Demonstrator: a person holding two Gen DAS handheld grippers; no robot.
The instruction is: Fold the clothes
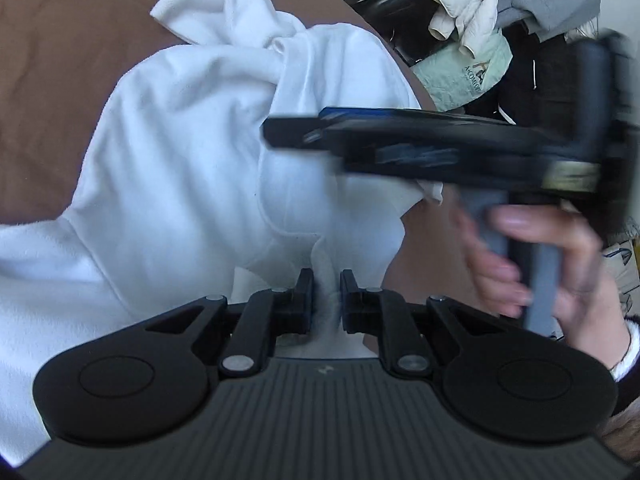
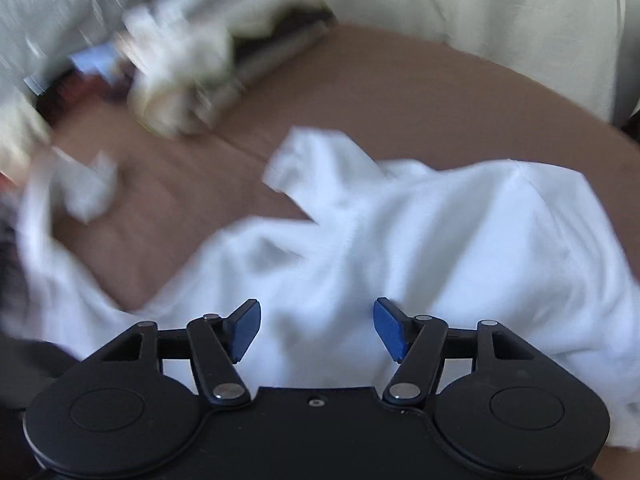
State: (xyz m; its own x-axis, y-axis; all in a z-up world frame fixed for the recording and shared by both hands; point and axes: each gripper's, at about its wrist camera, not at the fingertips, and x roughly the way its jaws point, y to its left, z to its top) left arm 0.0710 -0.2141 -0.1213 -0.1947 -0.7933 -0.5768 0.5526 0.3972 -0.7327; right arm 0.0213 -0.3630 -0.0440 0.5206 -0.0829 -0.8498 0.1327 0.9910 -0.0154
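Note:
A white hooded sweatshirt lies crumpled on a brown bedsheet, hood toward the far side. In the left wrist view my left gripper is at the garment's near edge, shut on a pinched fold of white fabric. My right gripper crosses above the sweatshirt from the right, blurred, held by a hand. In the right wrist view the right gripper stands open, its blue pads wide apart over the sweatshirt with nothing gripped.
A pile of clothes covers a dark object beyond the bed's far right edge. In the right wrist view a blurred heap of laundry sits at the back left of the brown sheet, with a small white piece nearby.

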